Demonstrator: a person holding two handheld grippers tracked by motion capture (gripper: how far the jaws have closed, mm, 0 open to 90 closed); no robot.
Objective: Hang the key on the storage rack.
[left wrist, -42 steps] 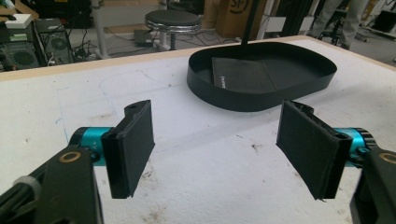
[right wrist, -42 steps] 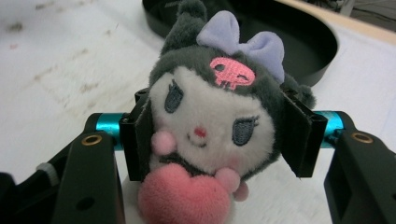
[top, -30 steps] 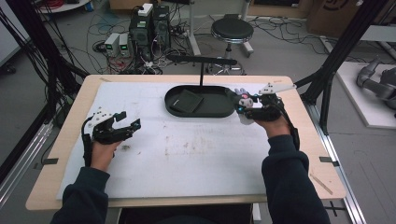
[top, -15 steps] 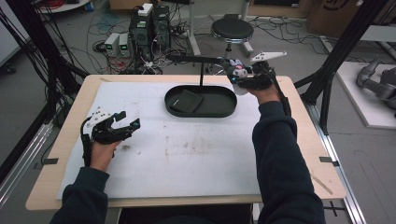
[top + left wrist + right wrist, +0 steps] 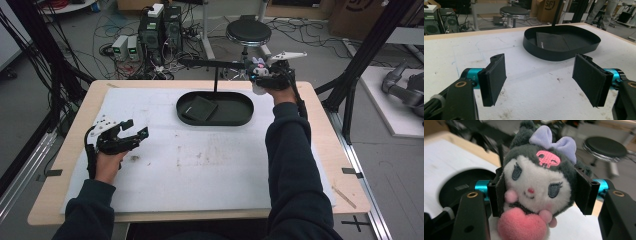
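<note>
My right gripper (image 5: 540,192) is shut on a plush toy (image 5: 536,182) with a dark hood, a lilac bow, a pink skull mark and a pink heart at its front. In the high view that gripper (image 5: 260,75) holds the plush toy (image 5: 258,64) above the table's far edge, just right of a black oval tray (image 5: 215,121). Inside the tray (image 5: 554,55) lies a flat black pad (image 5: 200,107). My left gripper (image 5: 135,130) rests low over the white mat at the left. It (image 5: 540,77) is open, with only mat between its pads.
A thin black stand (image 5: 216,77) rises from the tray's far side, and its horizontal bar (image 5: 210,63) reaches toward the plush toy. Beyond the table stand a round stool (image 5: 248,32), computer boxes (image 5: 150,30) and cables. Black frame posts flank the table.
My right hand has carried the plush toy from beside the tray's right end up and toward the far edge. The left hand has stayed still.
</note>
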